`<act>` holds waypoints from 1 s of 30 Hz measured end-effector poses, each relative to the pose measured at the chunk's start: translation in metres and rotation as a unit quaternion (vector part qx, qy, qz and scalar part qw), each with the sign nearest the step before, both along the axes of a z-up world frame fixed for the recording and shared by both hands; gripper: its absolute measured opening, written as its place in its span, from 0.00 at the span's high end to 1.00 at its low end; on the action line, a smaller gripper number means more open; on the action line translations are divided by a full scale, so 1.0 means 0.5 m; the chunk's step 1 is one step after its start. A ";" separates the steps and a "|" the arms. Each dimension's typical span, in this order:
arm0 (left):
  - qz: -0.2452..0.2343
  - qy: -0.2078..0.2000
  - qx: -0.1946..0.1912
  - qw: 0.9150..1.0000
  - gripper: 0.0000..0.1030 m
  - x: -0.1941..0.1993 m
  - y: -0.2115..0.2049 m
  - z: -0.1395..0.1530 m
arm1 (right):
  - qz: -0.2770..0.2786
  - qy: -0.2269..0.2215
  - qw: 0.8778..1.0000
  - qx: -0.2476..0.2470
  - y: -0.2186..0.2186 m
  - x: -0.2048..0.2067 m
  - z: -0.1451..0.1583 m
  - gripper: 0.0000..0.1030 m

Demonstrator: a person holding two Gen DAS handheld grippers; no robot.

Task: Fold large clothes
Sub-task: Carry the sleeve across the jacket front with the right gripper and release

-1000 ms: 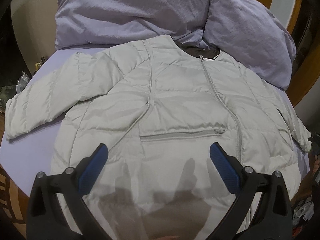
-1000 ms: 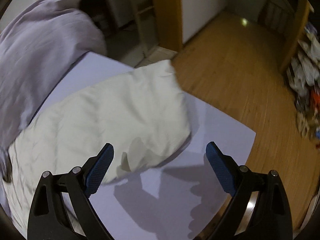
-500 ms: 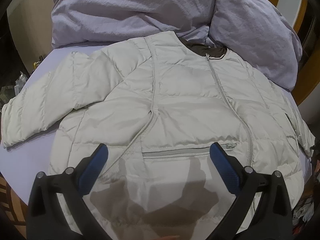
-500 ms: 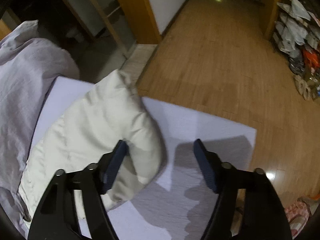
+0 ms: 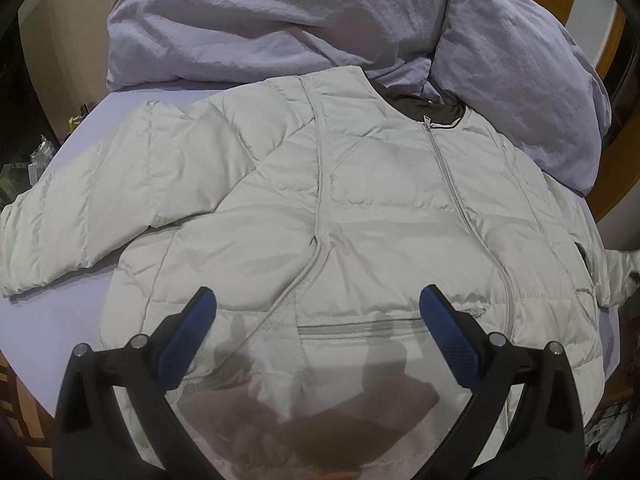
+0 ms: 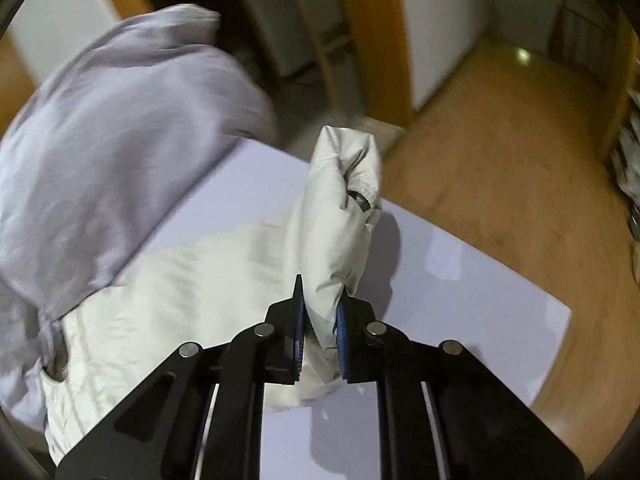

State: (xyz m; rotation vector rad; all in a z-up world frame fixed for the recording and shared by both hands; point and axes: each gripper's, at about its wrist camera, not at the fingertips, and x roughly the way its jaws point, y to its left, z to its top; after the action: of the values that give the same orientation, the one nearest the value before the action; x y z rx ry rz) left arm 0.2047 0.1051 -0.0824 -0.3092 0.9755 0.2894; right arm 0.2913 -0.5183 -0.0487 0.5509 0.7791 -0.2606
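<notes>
Tools working a padded jacket spread on a bed.

Left tool is hovering wide open over the hem of the pale quilted jacket, gripping nothing; the jacket is lying front-up and zipped on the lavender sheet, its collar meeting the rumpled duvet, left sleeve stretched outward. Right tool, jaws having just been closing, is now pinching the right sleeve near its cuff and holding it raised off the sheet. Judged from its puffy quilting, the jacket is behaving as light, soft and springy, its shell probably slick; cuffs, hem corners and seams are offering the firmest holds.
</notes>
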 end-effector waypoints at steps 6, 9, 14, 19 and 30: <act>0.005 -0.003 -0.006 1.000 0.02 -0.001 0.012 0.001 | 0.117 -0.014 0.993 -0.013 0.174 0.031 0.073 0.87; 0.009 -0.008 -0.007 1.000 0.02 -0.007 0.021 0.004 | 0.180 -0.019 0.983 -0.015 0.273 0.027 0.092 0.87; 0.021 -0.015 -0.011 1.000 0.02 -0.019 0.042 0.008 | 0.264 -0.009 0.964 -0.021 0.434 0.033 0.103 0.87; 0.030 -0.026 -0.033 0.999 0.02 -0.030 0.073 0.008 | 0.328 0.015 0.945 -0.018 0.566 0.038 0.092 0.87; 0.059 -0.038 -0.021 0.997 0.02 -0.043 0.131 0.019 | 0.436 0.033 0.899 -0.032 0.830 0.007 0.082 0.87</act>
State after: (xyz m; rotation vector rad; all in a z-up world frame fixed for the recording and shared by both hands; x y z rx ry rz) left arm 0.1834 0.1705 -0.0731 -0.4135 0.8905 0.3621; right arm 0.2945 -0.1032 -0.0075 0.0890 1.0056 0.5302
